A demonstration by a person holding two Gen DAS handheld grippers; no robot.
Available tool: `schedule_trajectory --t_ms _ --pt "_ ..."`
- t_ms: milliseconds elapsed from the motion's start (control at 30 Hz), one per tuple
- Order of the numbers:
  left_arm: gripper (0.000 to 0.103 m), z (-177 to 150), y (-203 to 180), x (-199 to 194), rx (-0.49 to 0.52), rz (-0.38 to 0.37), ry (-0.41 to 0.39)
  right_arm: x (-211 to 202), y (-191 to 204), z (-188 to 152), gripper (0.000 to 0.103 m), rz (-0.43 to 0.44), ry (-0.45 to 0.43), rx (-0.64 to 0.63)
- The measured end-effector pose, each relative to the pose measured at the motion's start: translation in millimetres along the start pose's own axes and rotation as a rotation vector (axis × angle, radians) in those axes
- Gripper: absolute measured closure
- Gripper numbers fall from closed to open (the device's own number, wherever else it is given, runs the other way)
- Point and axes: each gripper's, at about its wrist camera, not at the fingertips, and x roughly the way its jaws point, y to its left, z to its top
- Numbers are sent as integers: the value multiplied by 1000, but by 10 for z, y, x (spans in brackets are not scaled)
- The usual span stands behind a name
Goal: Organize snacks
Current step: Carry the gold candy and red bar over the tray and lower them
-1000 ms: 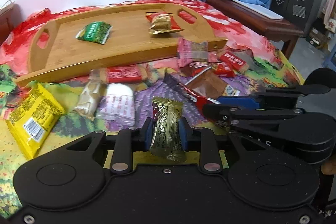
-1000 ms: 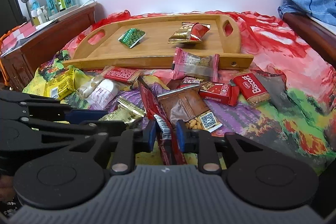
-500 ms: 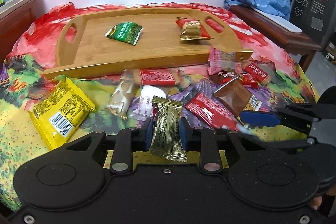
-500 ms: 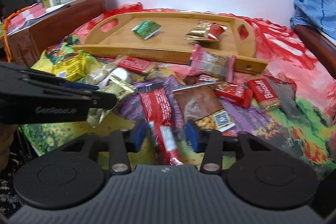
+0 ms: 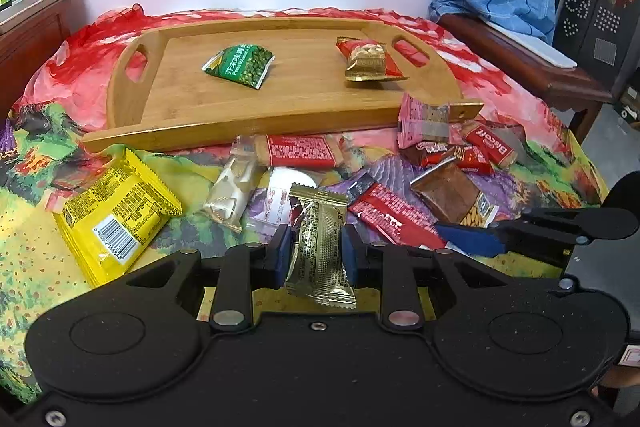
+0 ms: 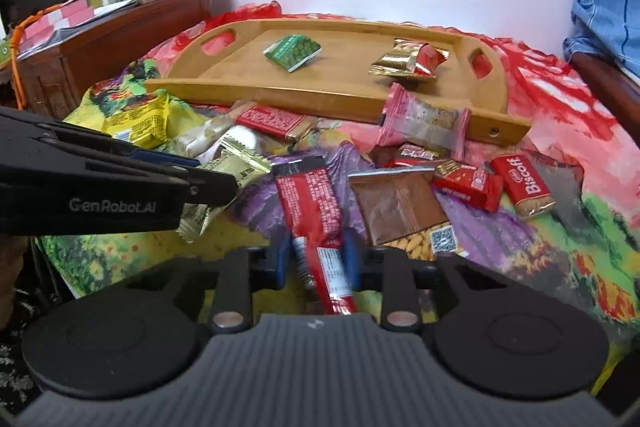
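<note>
My left gripper [image 5: 316, 247] is shut on a gold-wrapped snack [image 5: 320, 223], which stands upright between the blue pads just above the flowered cloth. In the right wrist view, my right gripper [image 6: 316, 259] has its jaws closing tight on the near end of a long red snack bar [image 6: 310, 195], and the pads press on it. The bar's far end lies on the cloth. Beyond the pile, a wooden tray [image 5: 192, 99] holds a green pea packet [image 5: 239, 66] and a red-and-gold packet [image 5: 366, 61]. The two grippers sit side by side, close together.
Loose snacks lie between me and the tray: a yellow packet [image 5: 112, 219], a white packet [image 5: 232, 195], a pink packet [image 6: 424, 121], a brown nut packet [image 6: 400, 207] and a Biscoff biscuit [image 6: 524, 181]. A wooden dresser [image 6: 132, 23] stands left and a bench [image 5: 520, 67] right.
My right gripper opened around the red bar and has closed on it again. The left gripper kept its hold on the gold snack and swung slightly.
</note>
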Motion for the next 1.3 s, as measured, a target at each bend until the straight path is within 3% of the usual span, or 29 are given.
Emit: schedule_trajectory --t_ms 400,833,1100,1300 --pt "78 151 102 -178 -50 11 -48 -271 -60 75 72 10 -92 72" --pt "78 670 344 -240 -78 65 -151 -390 -526 603 72 -22 -239 218" --pt "78 1138 569 -10 -113 136 -187 -83 -995 1133 72 -58 -314 335" --pt "78 1415 797 402 -183 178 -146 382 -1350 1410 72 -69 -270 433"
